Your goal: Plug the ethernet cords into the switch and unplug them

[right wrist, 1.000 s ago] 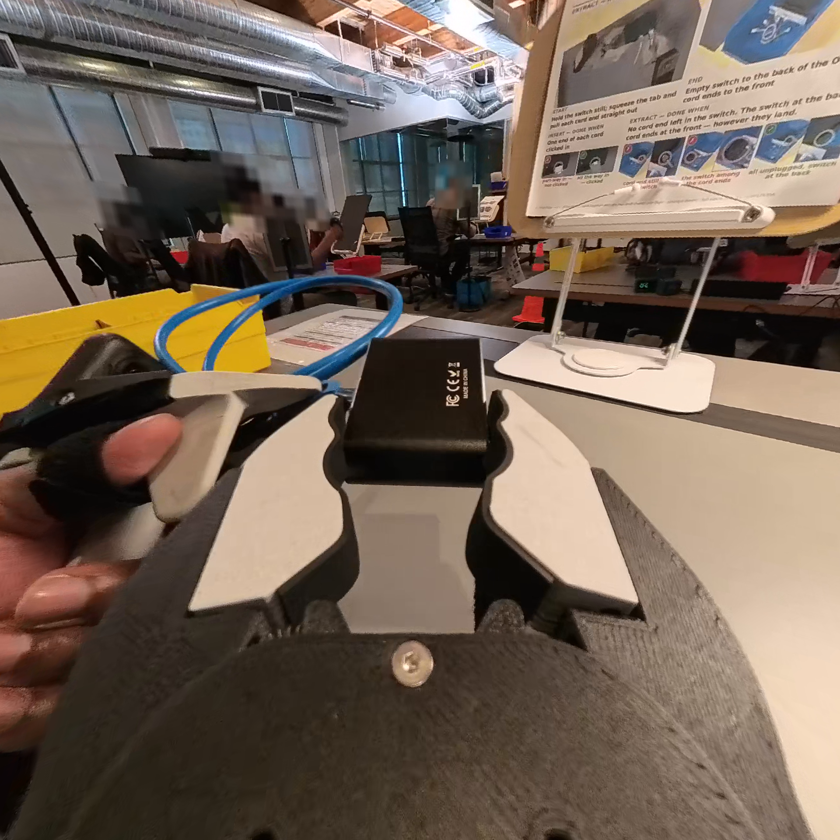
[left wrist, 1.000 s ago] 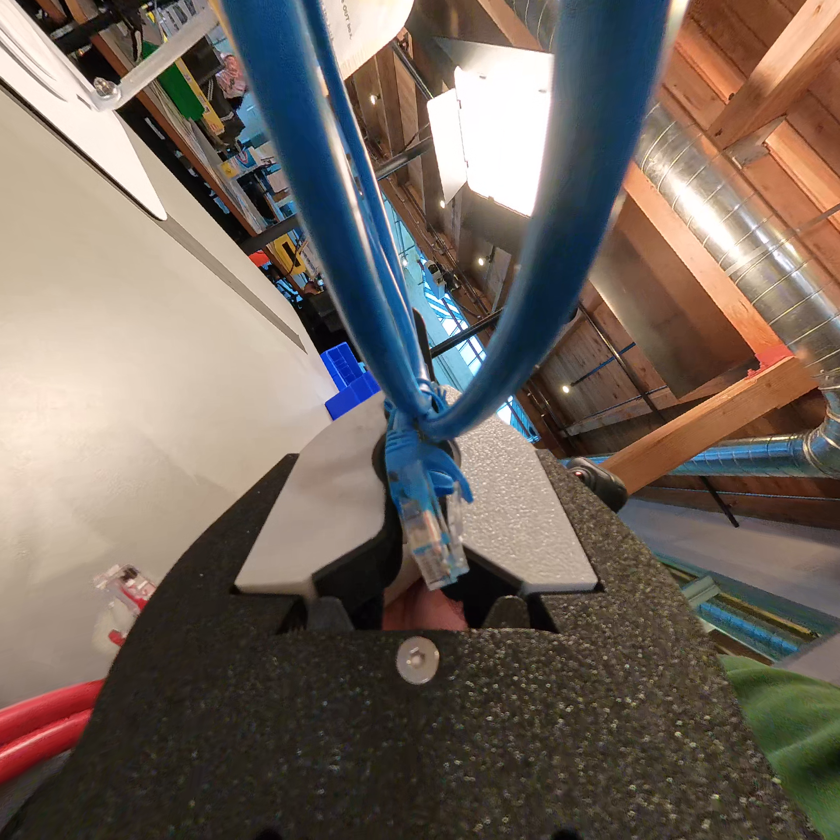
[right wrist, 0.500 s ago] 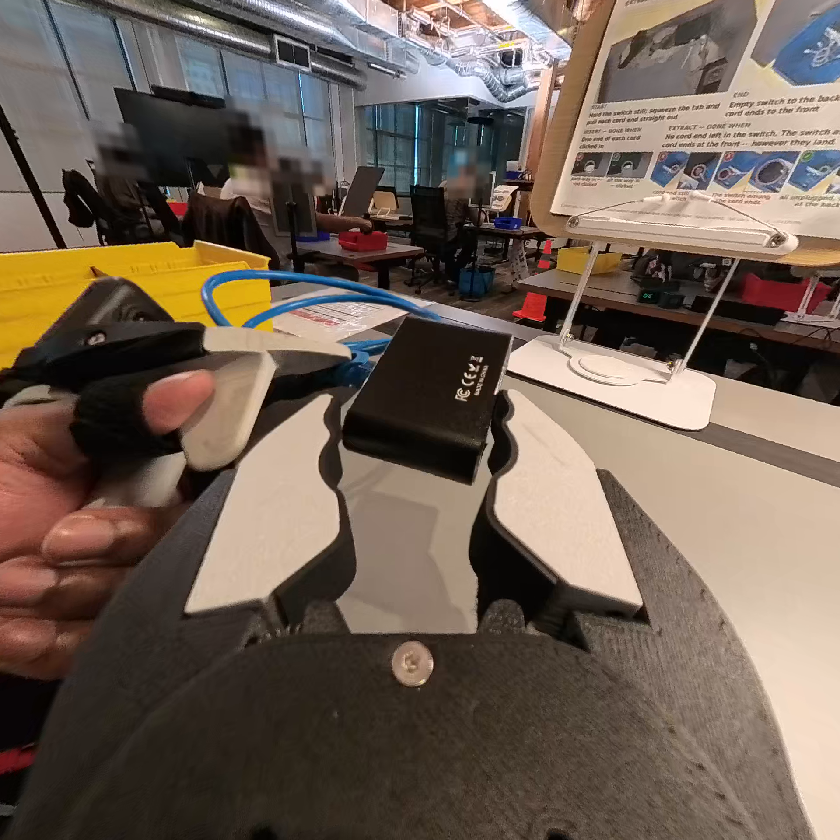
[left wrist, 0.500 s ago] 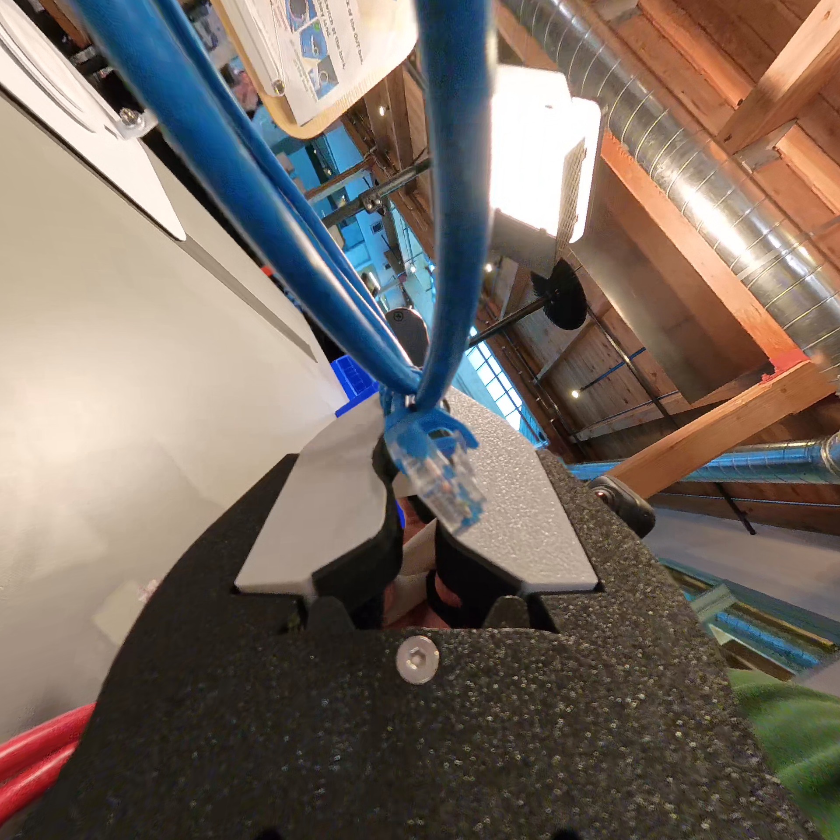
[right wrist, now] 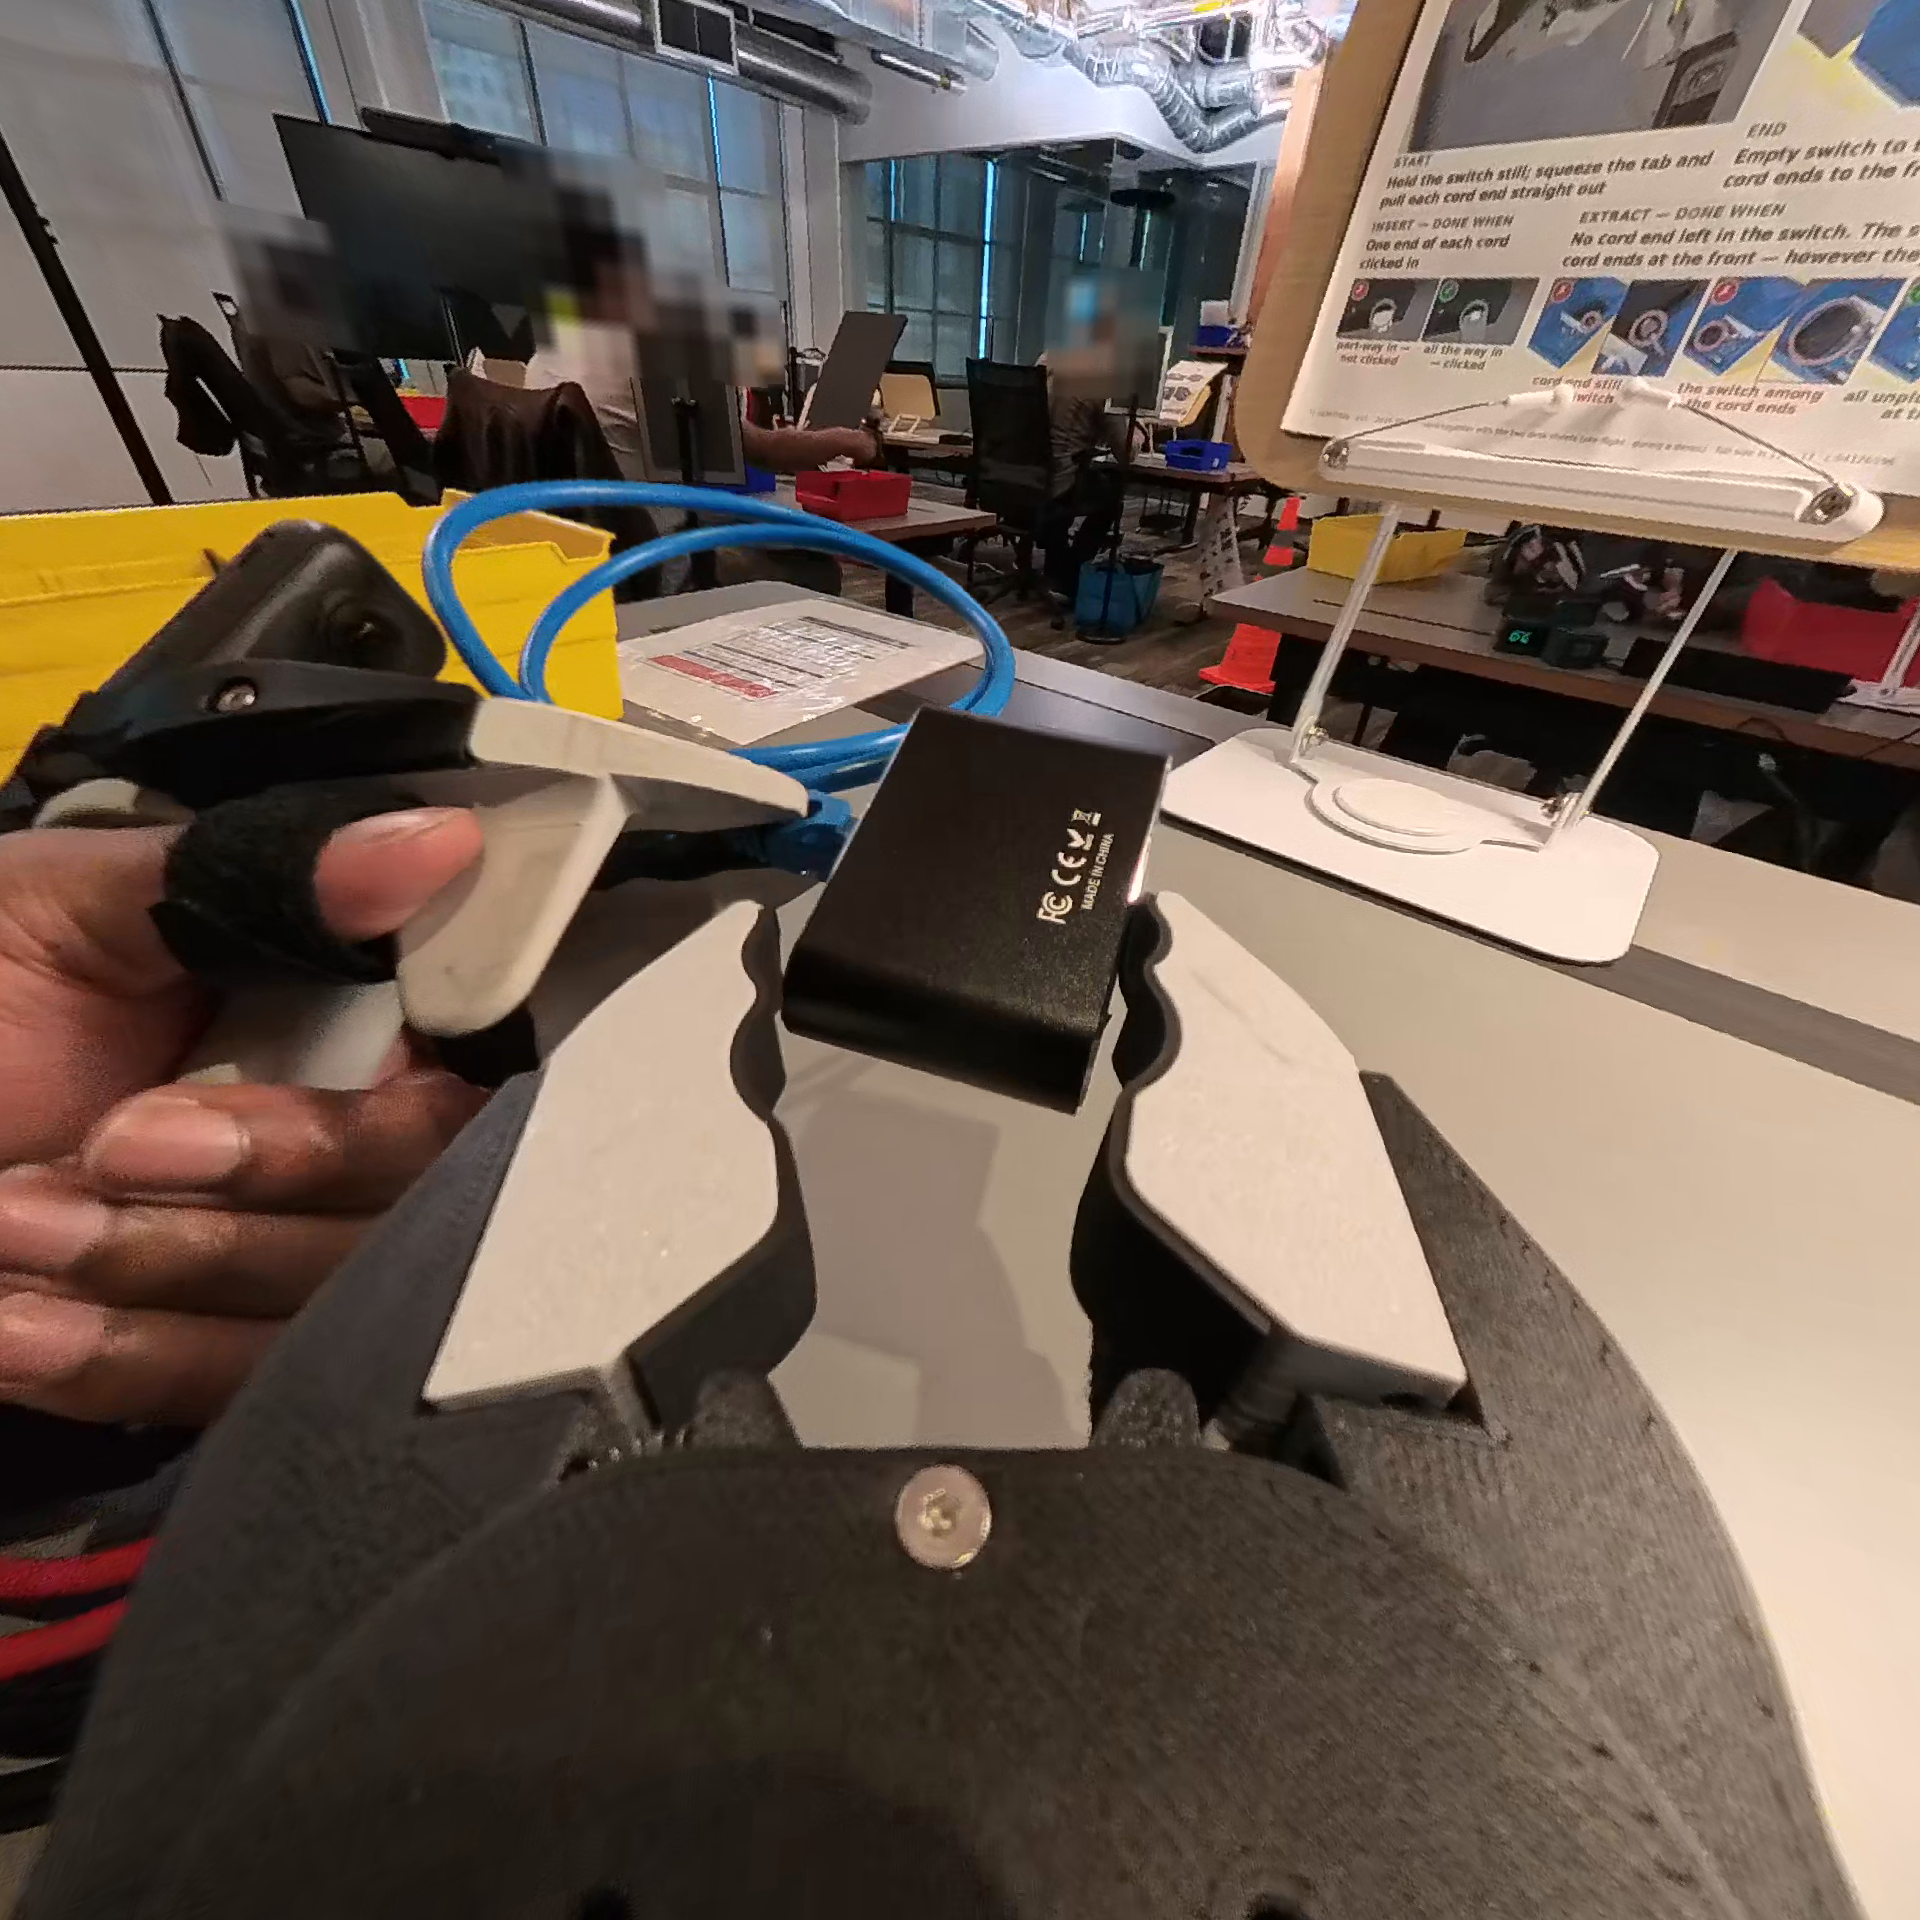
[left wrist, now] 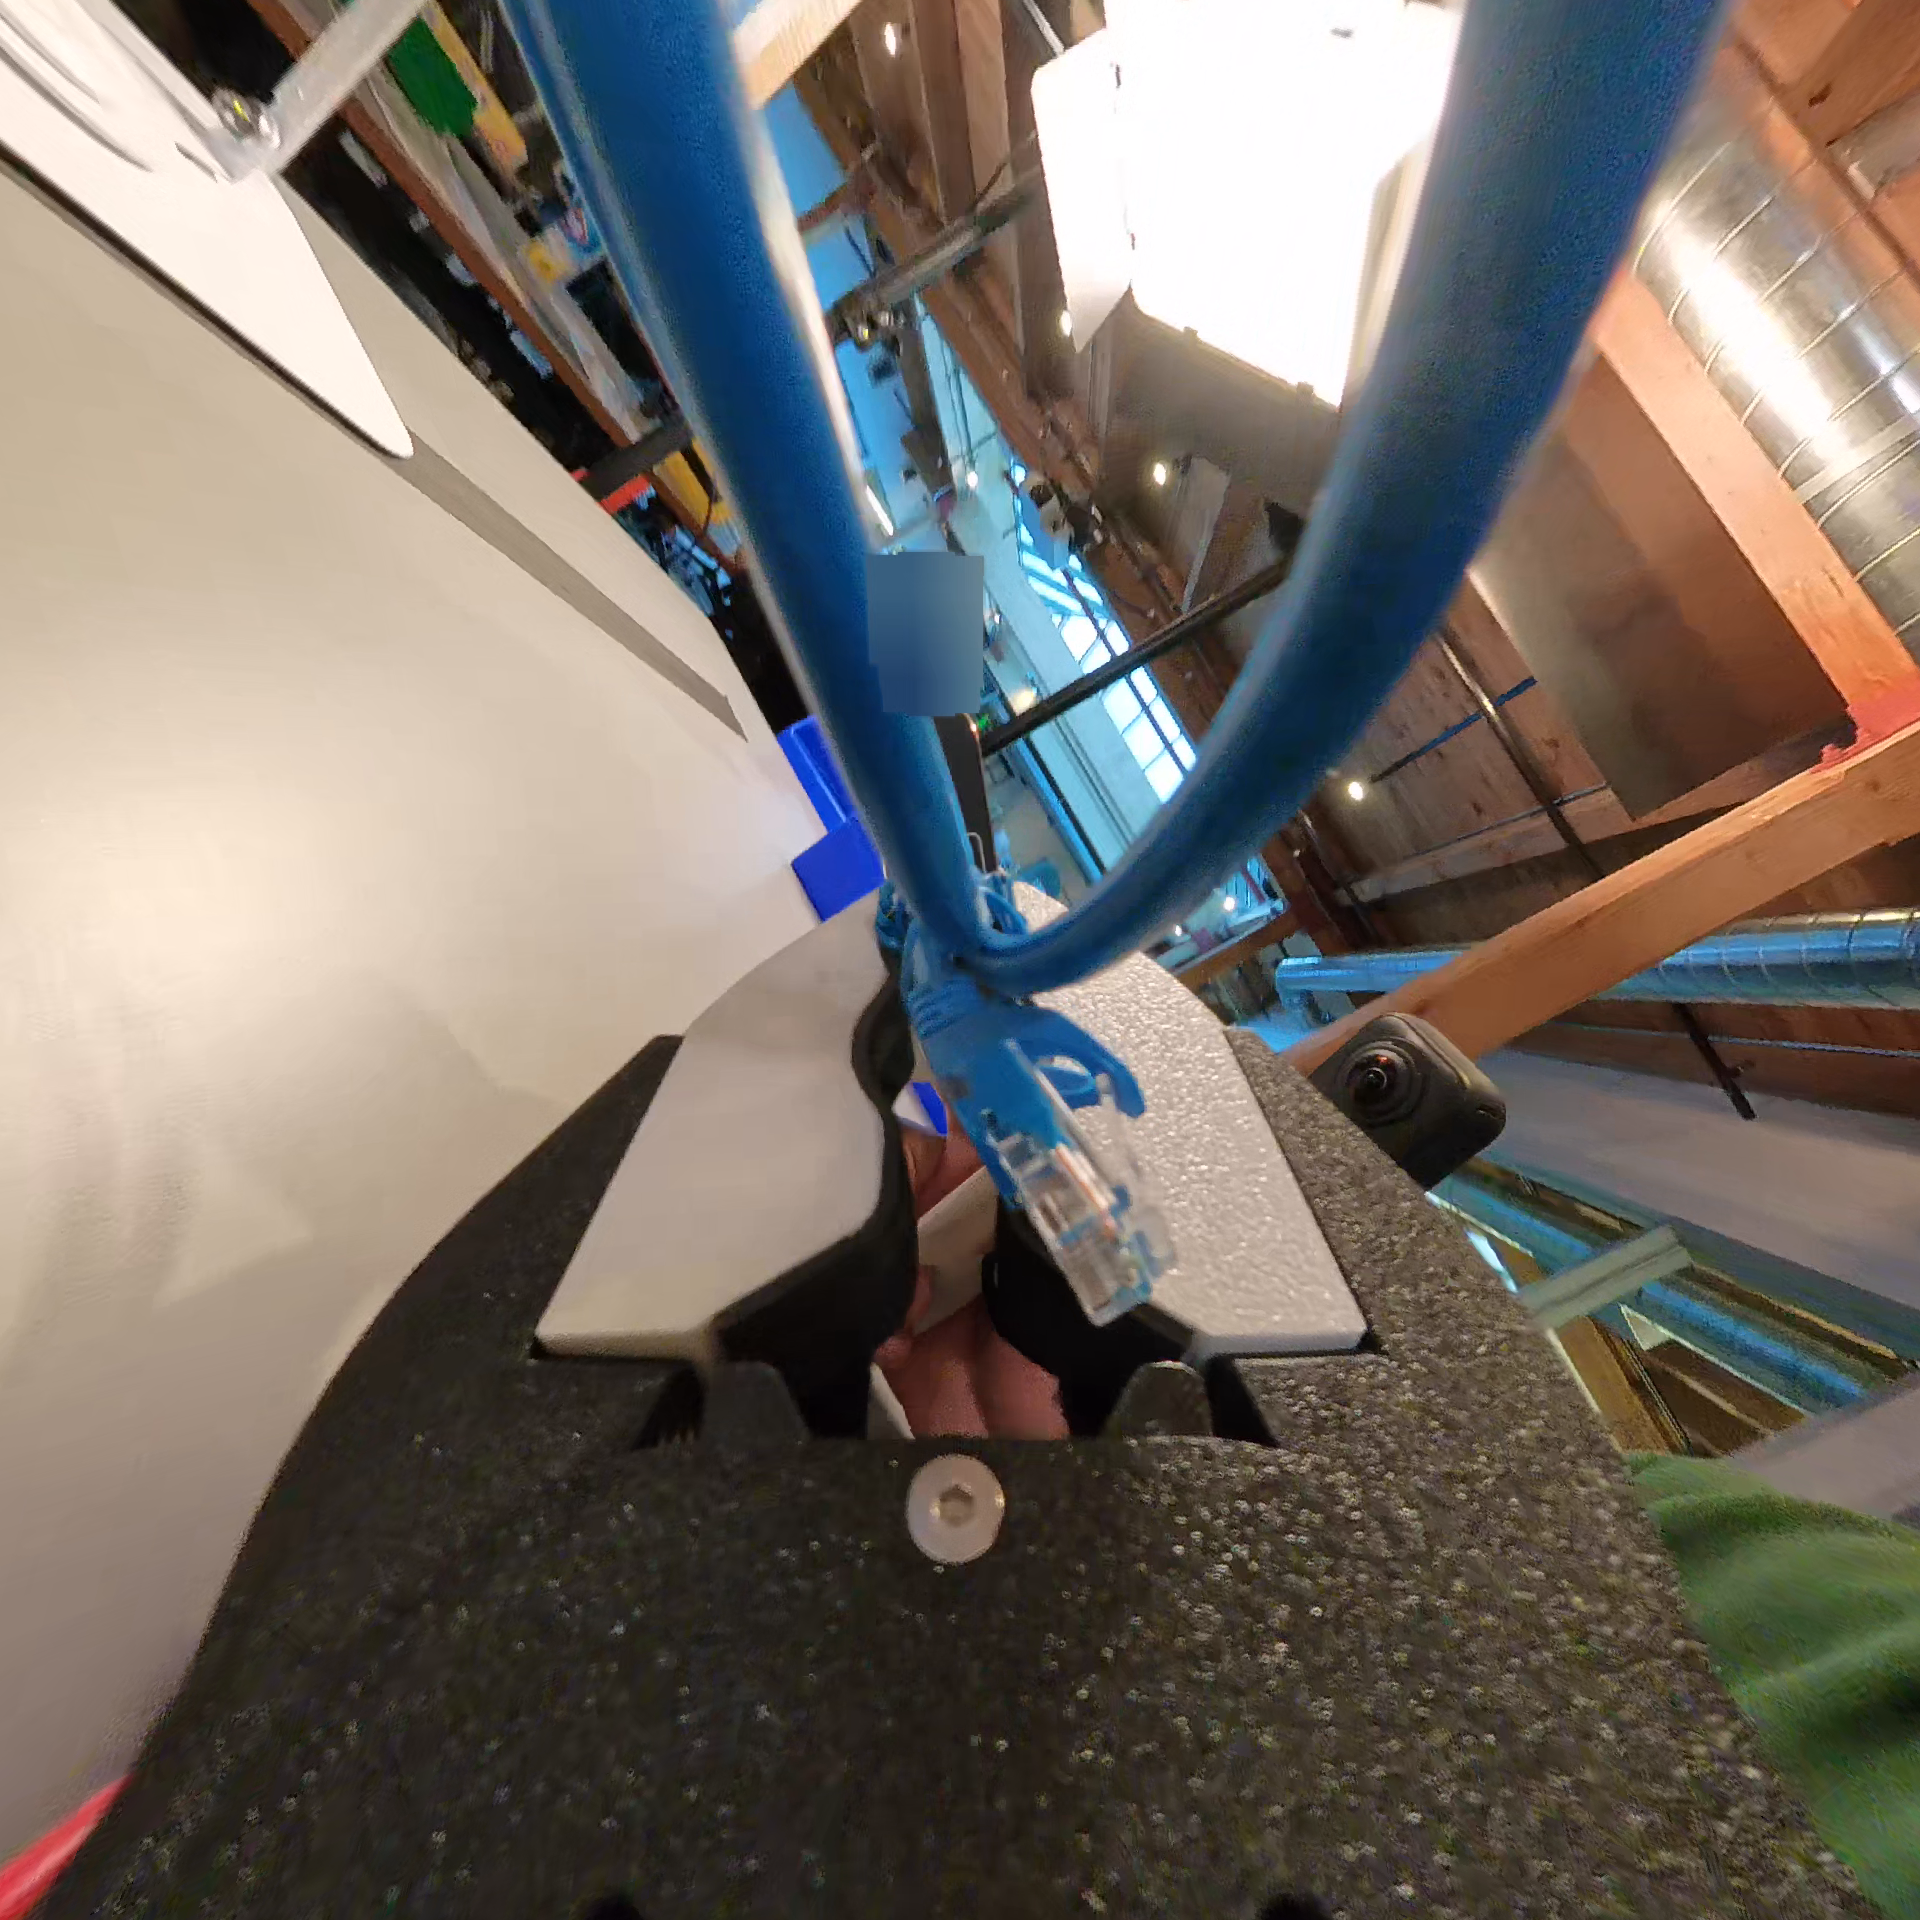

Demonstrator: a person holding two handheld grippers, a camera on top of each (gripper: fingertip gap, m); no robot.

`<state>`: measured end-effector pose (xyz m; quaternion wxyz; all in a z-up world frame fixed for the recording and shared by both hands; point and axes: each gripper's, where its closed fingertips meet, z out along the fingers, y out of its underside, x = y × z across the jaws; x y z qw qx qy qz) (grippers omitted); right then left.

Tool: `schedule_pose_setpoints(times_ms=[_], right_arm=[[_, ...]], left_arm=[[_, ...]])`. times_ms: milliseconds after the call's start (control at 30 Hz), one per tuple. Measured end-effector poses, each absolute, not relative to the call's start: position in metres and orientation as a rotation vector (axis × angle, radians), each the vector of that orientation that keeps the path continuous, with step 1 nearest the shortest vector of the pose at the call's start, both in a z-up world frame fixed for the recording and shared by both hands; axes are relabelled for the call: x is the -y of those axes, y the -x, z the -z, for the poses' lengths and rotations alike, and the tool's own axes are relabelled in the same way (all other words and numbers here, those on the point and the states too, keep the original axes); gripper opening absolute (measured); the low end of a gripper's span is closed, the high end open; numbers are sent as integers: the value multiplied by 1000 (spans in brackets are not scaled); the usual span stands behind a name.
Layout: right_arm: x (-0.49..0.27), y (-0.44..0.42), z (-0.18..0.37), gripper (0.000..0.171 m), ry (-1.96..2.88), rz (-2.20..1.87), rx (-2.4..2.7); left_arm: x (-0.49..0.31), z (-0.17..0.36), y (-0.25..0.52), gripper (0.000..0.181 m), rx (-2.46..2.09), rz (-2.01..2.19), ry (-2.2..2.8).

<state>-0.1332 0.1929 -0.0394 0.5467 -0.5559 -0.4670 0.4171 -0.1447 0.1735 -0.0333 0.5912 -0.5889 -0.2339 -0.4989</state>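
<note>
Left gripper (right wrist: pixel 665 805) coming in from the left, fingers pinching the blue ethernet cord (left wrist: pixel 1039 1101) just behind its clear plug, cable looping far over the tabletop (right wrist: pixel 1558 1195). Right gripper (right wrist: pixel 951 971) gripping the black switch (right wrist: pixel 977 894) by its sides, tilted, lifted clear of the tabletop, plug end touching switch's left face

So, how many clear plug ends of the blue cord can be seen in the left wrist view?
1: the clear plug lies over the left gripper, which is shut on the blue cord. The cord's other end is hidden here.
</note>
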Motion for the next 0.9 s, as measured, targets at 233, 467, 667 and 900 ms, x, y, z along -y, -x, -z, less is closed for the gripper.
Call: schedule_pose_setpoints(times_ms=[233, 467, 667, 900], right_arm=[[-197, 128, 32, 63, 1241, -908, 1079], [-193, 122, 19, 62, 1181, -908, 1037], [-185, 123, 19, 62, 1145, -920, 1057], [-178, 127, 24, 62, 1117, -900, 1104]], left_arm=[[-180, 35, 141, 24, 481, 1183, 1441], [-182, 35, 134, 41, 515, 1316, 1363], [-178, 23, 132, 44, 559, 1516, 1183], [-178, 25, 129, 47, 571, 1548, 1179]])
